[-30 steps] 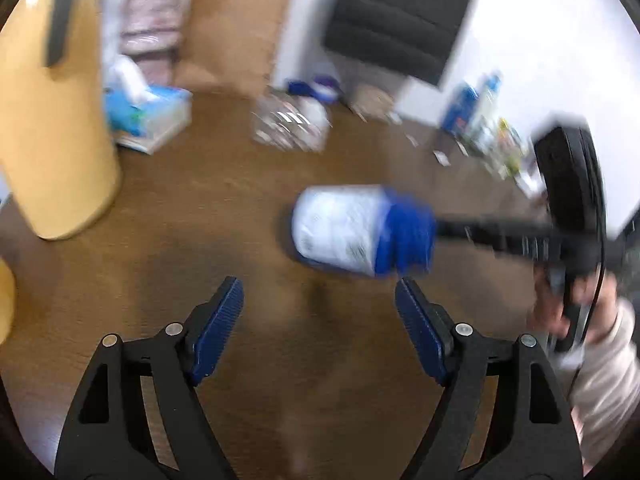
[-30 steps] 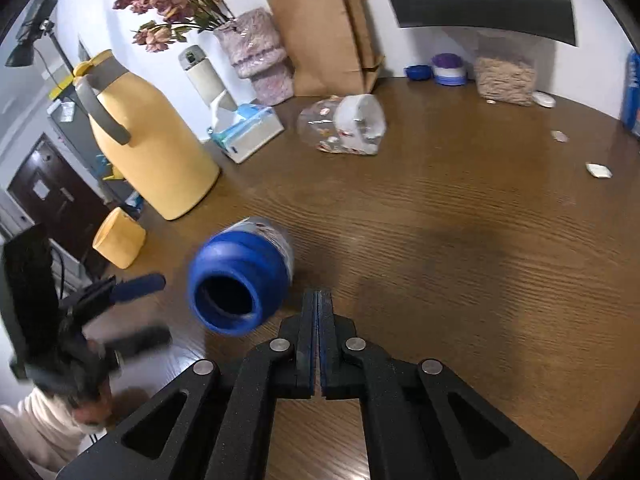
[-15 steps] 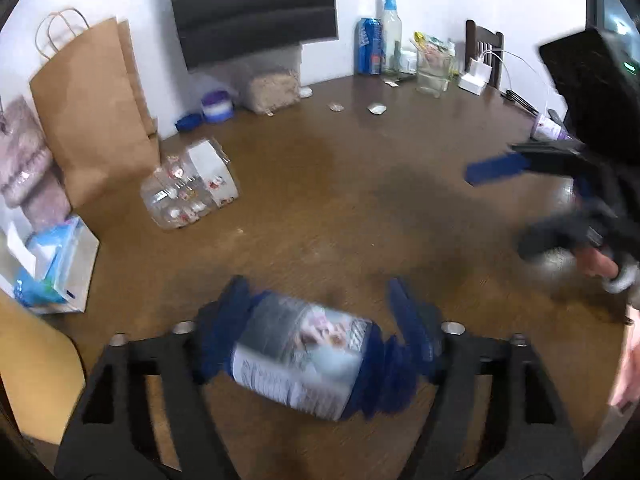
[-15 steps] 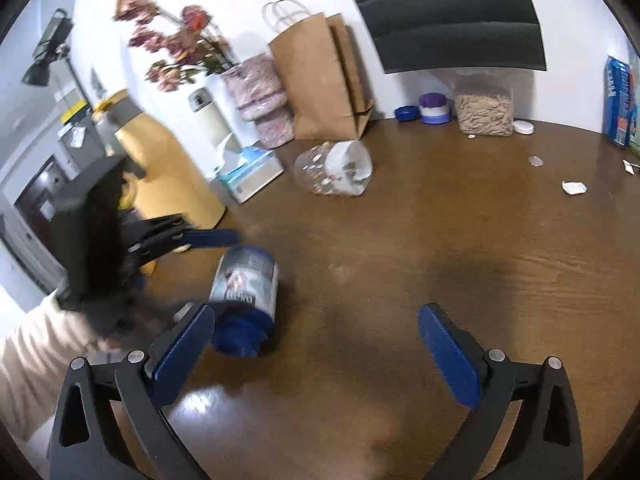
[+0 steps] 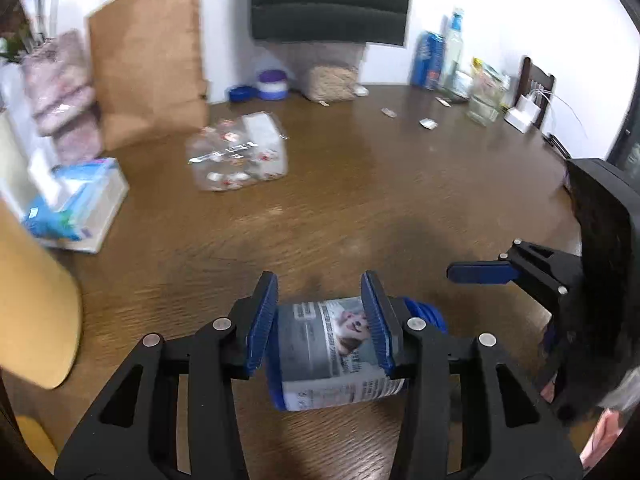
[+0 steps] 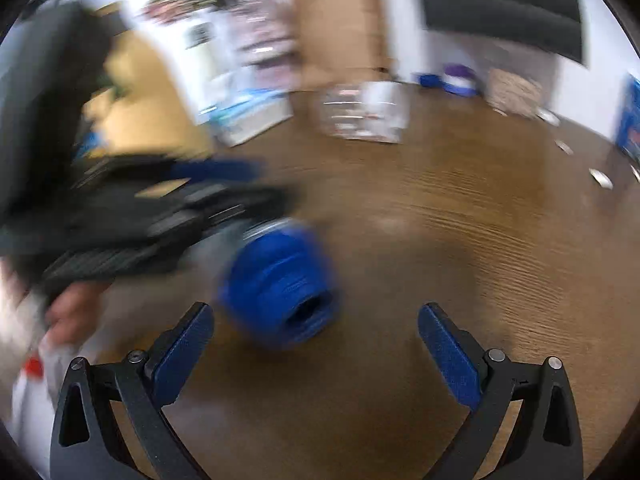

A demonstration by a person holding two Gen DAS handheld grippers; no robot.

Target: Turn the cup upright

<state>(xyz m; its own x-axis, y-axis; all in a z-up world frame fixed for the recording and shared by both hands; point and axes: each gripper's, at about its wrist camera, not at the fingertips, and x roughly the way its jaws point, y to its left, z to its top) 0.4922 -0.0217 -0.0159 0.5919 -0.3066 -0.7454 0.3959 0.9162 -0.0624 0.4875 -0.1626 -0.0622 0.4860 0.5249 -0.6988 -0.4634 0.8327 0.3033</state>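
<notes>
The cup [image 5: 332,354] is a blue cup with a grey printed label, lying on its side on the brown wooden table [image 5: 360,208]. My left gripper [image 5: 322,322] is shut on its labelled body, blue pads on both sides. In the right wrist view the cup [image 6: 280,284] shows its blue open end towards the camera, blurred. My right gripper [image 6: 316,340] is open and empty, just in front of that end. It also shows at the right of the left wrist view [image 5: 480,272].
A clear plastic bag of sweets [image 5: 240,152] lies mid-table. A tissue box [image 5: 80,204] and a yellow jug [image 5: 28,300] stand at the left. A brown paper bag [image 5: 148,56], small containers and bottles [image 5: 440,60] line the back edge.
My left gripper has closed on the lying cup's body. My right gripper, shut a second ago, has opened and moved in towards the cup's open end.
</notes>
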